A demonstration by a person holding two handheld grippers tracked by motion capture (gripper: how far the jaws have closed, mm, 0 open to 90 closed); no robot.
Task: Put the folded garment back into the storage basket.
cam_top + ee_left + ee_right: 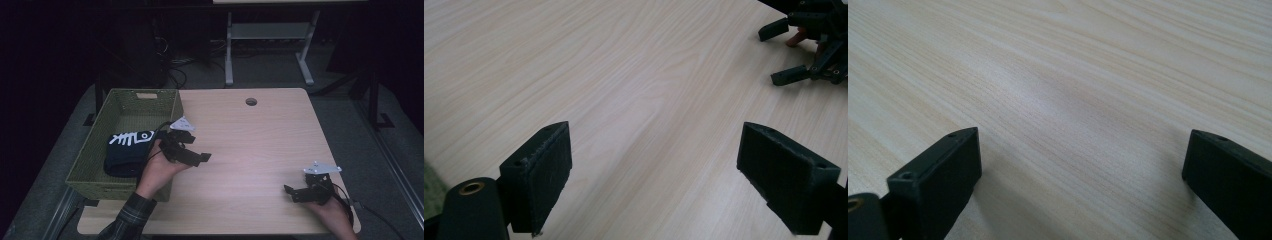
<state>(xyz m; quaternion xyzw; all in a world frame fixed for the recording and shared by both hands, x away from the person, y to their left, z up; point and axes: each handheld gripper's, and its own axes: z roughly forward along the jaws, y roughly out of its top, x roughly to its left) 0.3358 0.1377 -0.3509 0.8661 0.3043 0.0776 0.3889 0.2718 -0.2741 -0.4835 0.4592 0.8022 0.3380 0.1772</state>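
Observation:
A green woven basket (92,172) stands at the table's left edge. Inside it lies a folded dark cloth (125,155) with a white fishbone print. My left gripper (197,148) hovers just right of the basket over the bare wood, open, with nothing between its pads (541,175). My right gripper (292,192) rests near the front right corner, also open and empty. In the left gripper view the right gripper (774,55) appears at the top right, its jaws apart. The right gripper view looks past that gripper's wide-apart fingers (943,180) onto plain tabletop.
The light wooden table (250,140) has a round cable hole (251,101) near its far edge. Beyond it stand a white desk frame (270,35) and cables on a dark floor. A plaid sleeve (125,220) enters at the bottom left.

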